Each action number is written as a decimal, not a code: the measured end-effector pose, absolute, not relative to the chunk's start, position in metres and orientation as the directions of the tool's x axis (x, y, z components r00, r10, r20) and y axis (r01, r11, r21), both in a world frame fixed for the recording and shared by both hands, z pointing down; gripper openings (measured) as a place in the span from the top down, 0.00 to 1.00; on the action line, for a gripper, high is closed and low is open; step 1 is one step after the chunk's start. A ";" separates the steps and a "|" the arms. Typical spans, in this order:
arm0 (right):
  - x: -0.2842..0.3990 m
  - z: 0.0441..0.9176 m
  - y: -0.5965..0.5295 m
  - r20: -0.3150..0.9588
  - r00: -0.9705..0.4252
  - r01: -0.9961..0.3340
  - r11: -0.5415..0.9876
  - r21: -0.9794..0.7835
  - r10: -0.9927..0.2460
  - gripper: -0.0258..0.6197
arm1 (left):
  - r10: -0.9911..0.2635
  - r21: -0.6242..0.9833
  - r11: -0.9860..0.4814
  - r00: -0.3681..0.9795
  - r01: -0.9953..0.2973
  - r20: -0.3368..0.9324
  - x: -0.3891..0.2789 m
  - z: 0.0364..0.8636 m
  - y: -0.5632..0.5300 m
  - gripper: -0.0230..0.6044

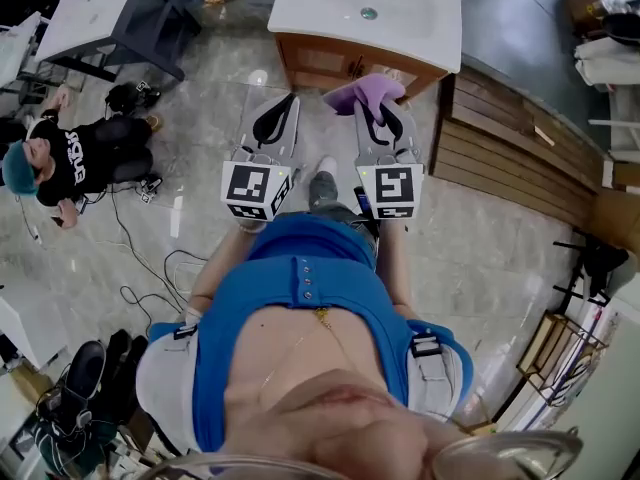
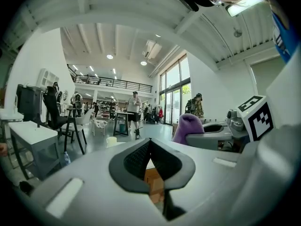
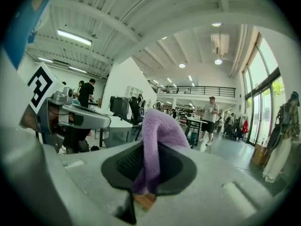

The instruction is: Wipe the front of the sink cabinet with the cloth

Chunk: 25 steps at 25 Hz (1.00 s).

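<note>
Left tongs (image 2: 149, 144) pinched together, nothing between them.
Wooden cabinet (image 2: 153, 181) shows through the gap; purple cloth (image 2: 188, 127) at right.

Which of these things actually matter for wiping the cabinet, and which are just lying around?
For the job: purple cloth, clamped in the right gripper; sink cabinet with its wooden front; left gripper, shut and empty.

Just lying about: white table, floor cables, wooden decking, shoes, a crouching person.

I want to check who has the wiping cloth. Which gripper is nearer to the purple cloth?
Right. The right gripper is shut on the purple cloth; the left gripper, shut and empty, stands apart on its left.
</note>
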State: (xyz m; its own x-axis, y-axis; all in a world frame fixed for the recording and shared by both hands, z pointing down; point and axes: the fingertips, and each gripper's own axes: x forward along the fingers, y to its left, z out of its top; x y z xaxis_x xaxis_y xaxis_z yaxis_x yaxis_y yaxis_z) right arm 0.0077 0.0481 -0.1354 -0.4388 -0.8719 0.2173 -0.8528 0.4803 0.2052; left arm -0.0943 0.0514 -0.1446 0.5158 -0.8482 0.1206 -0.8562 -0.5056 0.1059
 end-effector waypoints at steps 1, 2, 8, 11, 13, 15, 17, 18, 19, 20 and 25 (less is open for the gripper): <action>0.014 -0.133 0.037 0.222 -0.437 -0.853 0.480 0.205 -0.872 0.86 | -0.849 0.107 -0.504 0.514 -0.857 0.118 -0.091 -0.144 0.041 0.96; 0.018 -0.130 0.026 0.227 -0.437 -0.853 0.481 0.204 -0.870 0.86 | -0.851 0.110 -0.501 0.512 -0.858 0.116 -0.089 -0.142 0.031 0.96; 0.024 -0.111 -0.017 0.284 -0.441 -0.836 0.505 0.215 -0.851 0.86 | -0.859 0.127 -0.475 0.490 -0.871 0.145 -0.098 -0.126 -0.007 0.96; 0.020 -0.112 -0.029 0.285 -0.433 -0.834 0.500 0.233 -0.855 0.86 | -0.854 0.123 -0.487 0.501 -0.865 0.141 -0.107 -0.126 -0.022 0.96; 0.015 -0.114 -0.036 0.285 -0.422 -0.833 0.492 0.253 -0.861 0.86 | -0.844 0.127 -0.504 0.518 -0.855 0.137 -0.113 -0.125 -0.031 0.96; 0.008 -0.116 -0.041 0.291 -0.413 -0.828 0.488 0.274 -0.863 0.86 | -0.835 0.129 -0.518 0.533 -0.845 0.137 -0.120 -0.123 -0.039 0.96; 0.002 -0.116 -0.046 0.303 -0.399 -0.826 0.482 0.292 -0.866 0.86 | -0.827 0.132 -0.530 0.545 -0.837 0.137 -0.129 -0.121 -0.047 0.96; 0.000 -0.115 -0.048 0.306 -0.388 -0.827 0.475 0.300 -0.869 0.86 | -0.823 0.132 -0.537 0.552 -0.833 0.134 -0.133 -0.119 -0.052 0.96; 0.000 -0.112 -0.051 0.307 -0.376 -0.830 0.465 0.307 -0.874 0.86 | -0.819 0.131 -0.545 0.559 -0.828 0.128 -0.136 -0.117 -0.057 0.96; 0.001 -0.108 -0.054 0.307 -0.364 -0.834 0.454 0.313 -0.879 0.86 | -0.814 0.128 -0.554 0.567 -0.823 0.123 -0.138 -0.114 -0.062 0.96; 0.013 -0.069 -0.077 0.344 -0.310 -0.846 0.422 0.324 -0.886 0.86 | -0.808 0.116 -0.556 0.568 -0.823 0.160 -0.145 -0.073 -0.089 0.96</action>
State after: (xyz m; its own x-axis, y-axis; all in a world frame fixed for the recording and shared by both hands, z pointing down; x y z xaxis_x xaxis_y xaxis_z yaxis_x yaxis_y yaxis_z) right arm 0.0130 -0.0774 -0.0695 -0.3105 -0.8862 0.3440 -0.8465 0.4224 0.3242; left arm -0.1449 -0.0888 -0.0734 0.5677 -0.8076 0.1599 -0.8232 -0.5557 0.1165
